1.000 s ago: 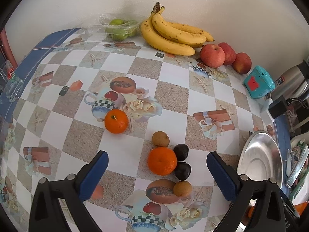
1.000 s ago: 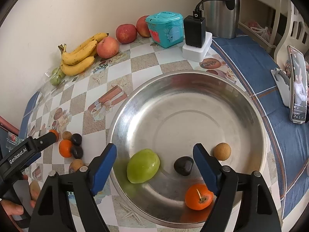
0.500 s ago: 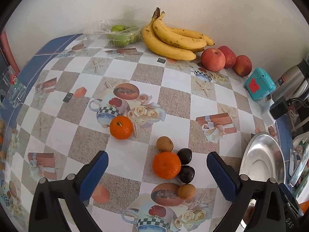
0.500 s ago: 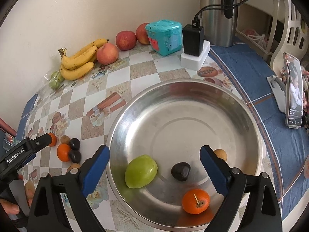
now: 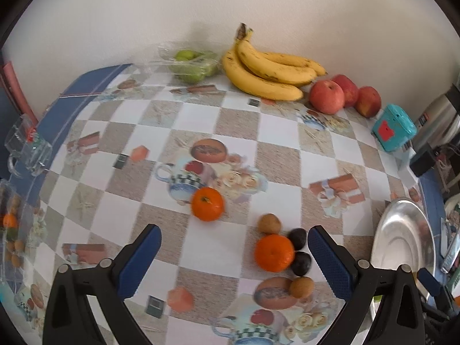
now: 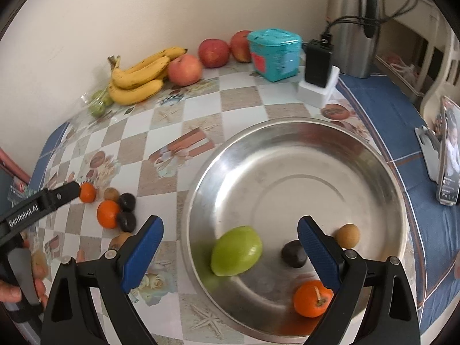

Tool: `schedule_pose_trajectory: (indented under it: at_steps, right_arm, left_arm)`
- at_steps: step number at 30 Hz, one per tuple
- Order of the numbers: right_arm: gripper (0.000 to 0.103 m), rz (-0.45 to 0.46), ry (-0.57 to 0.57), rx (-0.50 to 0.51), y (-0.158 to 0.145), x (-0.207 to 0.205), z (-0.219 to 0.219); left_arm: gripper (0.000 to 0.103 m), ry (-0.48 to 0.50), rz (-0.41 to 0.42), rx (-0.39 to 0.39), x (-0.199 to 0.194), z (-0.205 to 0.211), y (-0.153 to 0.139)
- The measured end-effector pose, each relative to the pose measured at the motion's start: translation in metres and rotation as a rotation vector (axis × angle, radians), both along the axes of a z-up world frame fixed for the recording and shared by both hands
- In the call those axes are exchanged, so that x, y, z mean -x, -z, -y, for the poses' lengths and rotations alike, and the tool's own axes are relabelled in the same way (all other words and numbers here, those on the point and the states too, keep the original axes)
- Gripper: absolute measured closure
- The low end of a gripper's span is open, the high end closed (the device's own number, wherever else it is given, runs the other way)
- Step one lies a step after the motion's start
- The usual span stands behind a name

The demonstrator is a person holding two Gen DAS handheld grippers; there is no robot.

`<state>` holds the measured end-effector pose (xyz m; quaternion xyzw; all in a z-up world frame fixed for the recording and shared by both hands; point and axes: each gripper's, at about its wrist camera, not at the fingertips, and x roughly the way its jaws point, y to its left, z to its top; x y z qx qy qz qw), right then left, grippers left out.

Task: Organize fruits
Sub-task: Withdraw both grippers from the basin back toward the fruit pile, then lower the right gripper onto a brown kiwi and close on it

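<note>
My left gripper (image 5: 234,258) hovers open over the checkered tablecloth, nothing between its blue pads. Just ahead lie a tangerine (image 5: 207,204) and a cluster: another tangerine (image 5: 274,253), two dark plums (image 5: 297,238), two small brown fruits (image 5: 269,223). My right gripper (image 6: 230,253) hangs open over the steel bowl (image 6: 302,178). In the bowl sit a green fruit (image 6: 237,251), a dark plum (image 6: 293,254), a brown fruit (image 6: 348,234) and a tangerine (image 6: 312,299). The green fruit lies below the gap, untouched.
Bananas (image 5: 267,74), three apples (image 5: 327,96) and bagged green fruit (image 5: 192,66) line the wall. A teal box (image 6: 274,54), charger (image 6: 317,63) and kettle (image 6: 353,23) stand behind the bowl. A phone on a stand (image 6: 448,158) is at right, a glass mug (image 5: 28,146) at left.
The right jaws have spread wider. The left view has swung slightly, so the loose fruits now sit lower and further right in it. No fruit has moved.
</note>
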<state>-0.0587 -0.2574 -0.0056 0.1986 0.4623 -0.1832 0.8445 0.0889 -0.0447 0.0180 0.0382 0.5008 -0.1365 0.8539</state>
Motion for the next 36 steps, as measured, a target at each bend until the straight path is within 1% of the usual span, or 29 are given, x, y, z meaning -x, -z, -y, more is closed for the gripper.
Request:
schedule_pose_trajectory:
  at_steps: [3, 10, 13, 15, 21, 32, 36]
  right_arm:
    - [0.008, 0.014, -0.042, -0.03, 0.0, -0.005, -0.009]
    - [0.008, 0.038, -0.139, -0.033, -0.005, -0.019, -0.039]
    - [0.008, 0.047, -0.167, -0.067, -0.004, -0.025, -0.048]
    - [0.008, 0.051, -0.181, -0.086, -0.003, -0.029, -0.053]
    - [0.008, 0.047, -0.217, -0.103, 0.002, -0.04, -0.067]
    - [0.008, -0.01, -0.258, -0.105, 0.022, -0.057, -0.081]
    - [0.008, -0.011, -0.259, -0.104, 0.026, -0.06, -0.083]
  left_arm:
    - [0.0, -0.022, 0.006, 0.001, -0.004, -0.011, -0.003]
    - [0.0, -0.061, 0.008, 0.01, -0.013, -0.032, -0.006]
    - [0.0, -0.063, 0.002, 0.026, -0.014, -0.039, -0.007]
    - [0.0, -0.062, 0.006, 0.02, -0.014, -0.041, -0.008]
    - [0.0, -0.06, 0.001, 0.02, -0.016, -0.044, -0.008]
    - [0.0, -0.064, -0.06, 0.007, -0.022, -0.043, 0.012]
    - [0.0, -0.051, -0.087, -0.012, -0.023, -0.038, 0.023]
